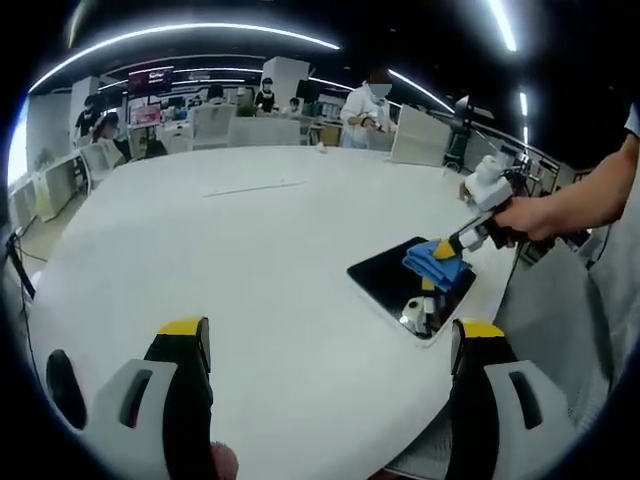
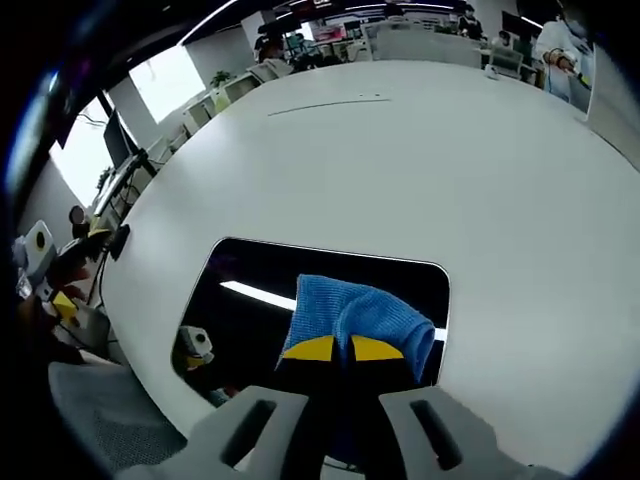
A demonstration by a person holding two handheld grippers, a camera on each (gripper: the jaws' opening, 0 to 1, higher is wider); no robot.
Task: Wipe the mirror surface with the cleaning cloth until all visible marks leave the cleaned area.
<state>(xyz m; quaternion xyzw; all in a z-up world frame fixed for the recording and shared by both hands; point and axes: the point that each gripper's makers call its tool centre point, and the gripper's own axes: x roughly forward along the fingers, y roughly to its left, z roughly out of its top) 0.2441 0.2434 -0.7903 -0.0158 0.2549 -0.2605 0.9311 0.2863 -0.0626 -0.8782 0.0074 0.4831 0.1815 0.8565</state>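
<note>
round white table (image 1: 250, 260), office chairs (image 1: 235, 128), people standing behind (image 1: 366, 108)

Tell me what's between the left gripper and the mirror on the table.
Bare white table; in the left gripper view nothing sits between the left gripper and the mirror.

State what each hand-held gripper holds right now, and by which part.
The right hand-held gripper is shut on the blue cleaning cloth, pinching its bunched near edge against the mirror. The left hand-held gripper is open and holds nothing.
</note>
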